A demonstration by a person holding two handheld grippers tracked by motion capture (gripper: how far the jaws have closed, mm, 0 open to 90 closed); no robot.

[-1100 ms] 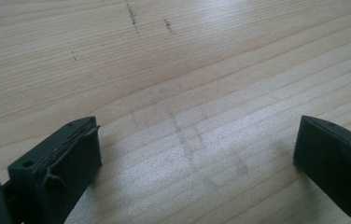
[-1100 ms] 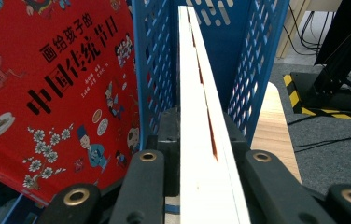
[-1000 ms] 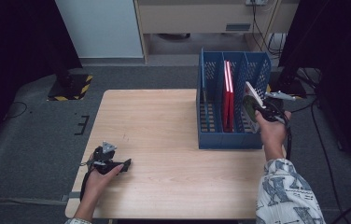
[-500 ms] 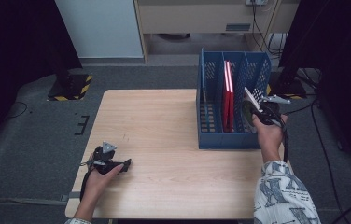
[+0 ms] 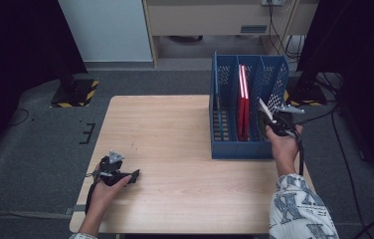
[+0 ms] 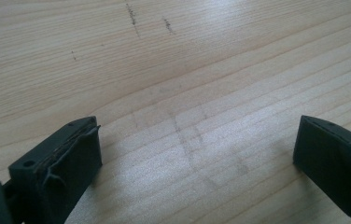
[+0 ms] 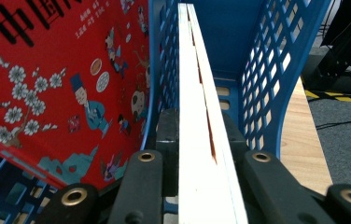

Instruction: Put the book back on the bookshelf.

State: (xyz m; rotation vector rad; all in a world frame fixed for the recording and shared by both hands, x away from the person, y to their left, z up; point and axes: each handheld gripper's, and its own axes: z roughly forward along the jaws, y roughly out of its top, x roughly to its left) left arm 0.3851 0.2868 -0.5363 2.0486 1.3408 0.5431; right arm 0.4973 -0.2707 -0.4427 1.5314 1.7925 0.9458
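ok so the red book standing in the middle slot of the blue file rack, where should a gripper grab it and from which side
Take the red book by its top edge, coming straight down from above. It stands upright in the blue file rack, whose perforated dividers cover both faces, so probably only the top edge, above the lower front wall, is free. The right gripper already clamps a thin white book beside it.

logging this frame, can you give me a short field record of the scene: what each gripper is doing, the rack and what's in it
right gripper: shut on a thin white-edged book, held edge-on over the rack's right slot
left gripper: open, holding nothing, low over the table
rack: blue file rack, three slots, at the table's right side
in rack: red book upright in the middle slot
left slot: looks empty
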